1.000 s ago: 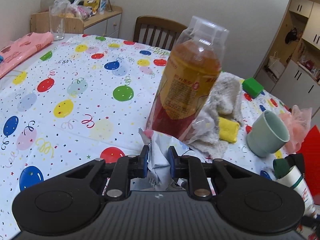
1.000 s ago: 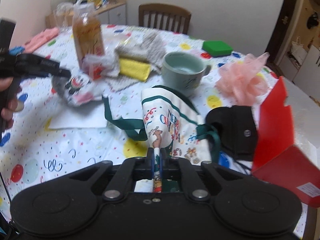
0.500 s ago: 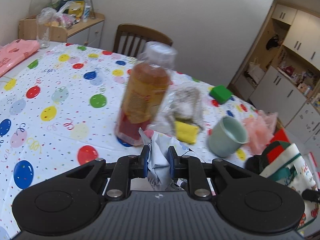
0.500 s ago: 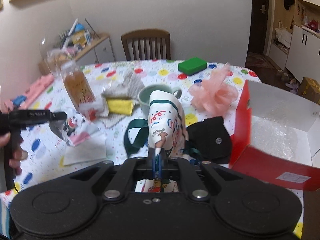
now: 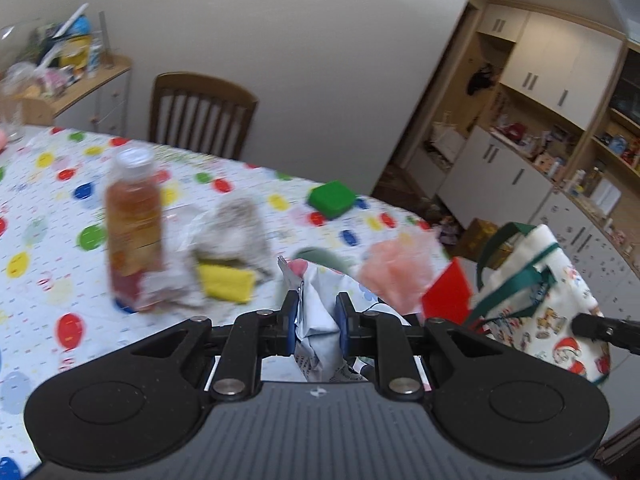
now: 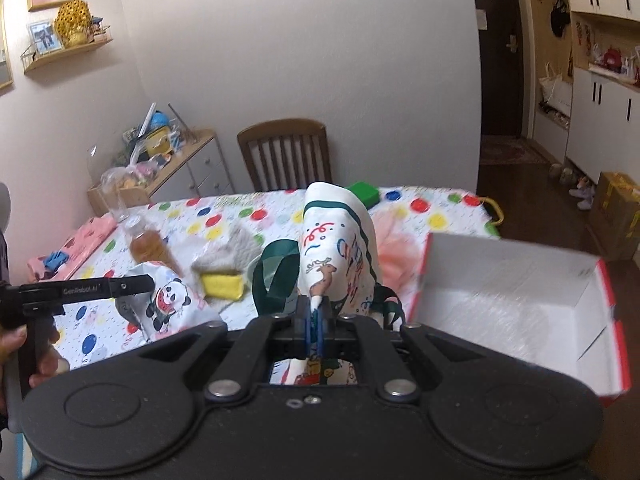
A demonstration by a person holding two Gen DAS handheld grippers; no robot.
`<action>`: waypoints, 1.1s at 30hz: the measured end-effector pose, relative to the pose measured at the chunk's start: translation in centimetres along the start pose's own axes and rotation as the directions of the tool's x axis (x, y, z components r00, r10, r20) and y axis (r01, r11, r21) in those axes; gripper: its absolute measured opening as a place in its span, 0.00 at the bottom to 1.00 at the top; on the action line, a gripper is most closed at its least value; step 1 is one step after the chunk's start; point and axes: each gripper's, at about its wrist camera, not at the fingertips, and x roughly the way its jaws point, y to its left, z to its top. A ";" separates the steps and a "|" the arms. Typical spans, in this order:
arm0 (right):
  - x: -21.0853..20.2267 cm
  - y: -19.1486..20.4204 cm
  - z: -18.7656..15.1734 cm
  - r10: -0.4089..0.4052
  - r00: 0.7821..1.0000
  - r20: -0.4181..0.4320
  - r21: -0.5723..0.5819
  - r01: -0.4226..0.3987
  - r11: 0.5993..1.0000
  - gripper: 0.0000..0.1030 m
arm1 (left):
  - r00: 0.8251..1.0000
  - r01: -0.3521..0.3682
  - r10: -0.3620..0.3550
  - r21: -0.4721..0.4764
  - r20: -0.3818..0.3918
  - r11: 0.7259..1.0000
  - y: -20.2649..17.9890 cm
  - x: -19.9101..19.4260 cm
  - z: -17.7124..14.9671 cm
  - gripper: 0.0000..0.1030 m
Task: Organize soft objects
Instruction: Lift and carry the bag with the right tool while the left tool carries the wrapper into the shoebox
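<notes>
Left tool (image 5: 316, 322) is clamped on the panda pouch (image 6: 170, 300), right tool (image 6: 314, 322) pinching the Xmas tote (image 6: 340, 240), both lifted off the table (image 5: 60, 216). Tote hangs to the pouch's right w/ the red box (image 6: 520, 292) further right, so prob pouch goes into the tote next.

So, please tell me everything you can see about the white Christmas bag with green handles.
The white cloth Christmas tote bag with dark green handles hangs lifted above the balloon-print tablecloth, pinched at one edge by the right tongs, shut on the fabric. It looks soft and creased. Printed on it are a brown reindeer, confetti and coloured letters; the left view shows a Santa. Green trim edges its top; the handles droop in loops.
</notes>
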 end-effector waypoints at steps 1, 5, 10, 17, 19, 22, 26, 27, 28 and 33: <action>-0.2 -0.7 0.3 -0.004 1.000 0.005 0.001 0.004 1.000 0.02 | 1.000 0.013 -0.013 0.005 0.001 1.000 -1.0 0.2 0.2 0.19; -0.8 -3.6 1.2 -0.016 1.000 0.014 0.019 0.016 1.000 0.02 | 0.998 0.054 -0.055 0.041 0.004 0.998 -4.9 1.3 1.0 0.19; -1.2 -7.3 1.7 -0.051 0.998 0.032 0.034 0.050 0.998 0.02 | 0.995 0.099 -0.099 0.092 -0.005 0.991 -9.9 3.4 1.6 0.19; -1.2 -12.5 2.0 -0.110 0.993 0.039 0.049 0.108 0.993 0.02 | 0.989 0.146 -0.144 0.156 -0.029 0.977 -16.3 7.2 1.9 0.19; -0.9 -13.9 1.9 -0.130 0.991 0.031 0.056 0.128 0.990 0.02 | 0.987 0.159 -0.153 0.171 -0.046 0.972 -18.0 8.4 1.8 0.19; -0.3 -15.9 1.5 -0.150 0.989 0.016 0.065 0.149 0.987 0.02 | 0.982 0.184 -0.172 0.197 -0.075 0.963 -20.3 10.3 1.5 0.19; 1.0 -18.1 0.9 -0.169 0.985 -0.014 0.082 0.170 0.982 0.02 | 0.975 0.209 -0.185 0.231 -0.120 0.950 -23.1 13.0 0.7 0.19; 1.2 -18.5 0.7 -0.175 0.984 -0.020 0.082 0.176 0.981 0.02 | 0.976 0.205 -0.178 0.242 -0.130 0.948 -23.7 13.7 0.4 0.19; 1.5 -18.9 0.5 -0.181 0.983 -0.029 0.083 0.183 0.980 0.02 | 0.976 0.197 -0.165 0.256 -0.140 0.947 -24.4 14.4 0.1 0.19; 2.9 -20.6 -0.1 -0.182 0.981 -0.069 0.092 0.188 0.978 0.03 | 0.969 0.201 -0.144 0.300 -0.201 0.933 -27.2 17.6 -1.3 0.19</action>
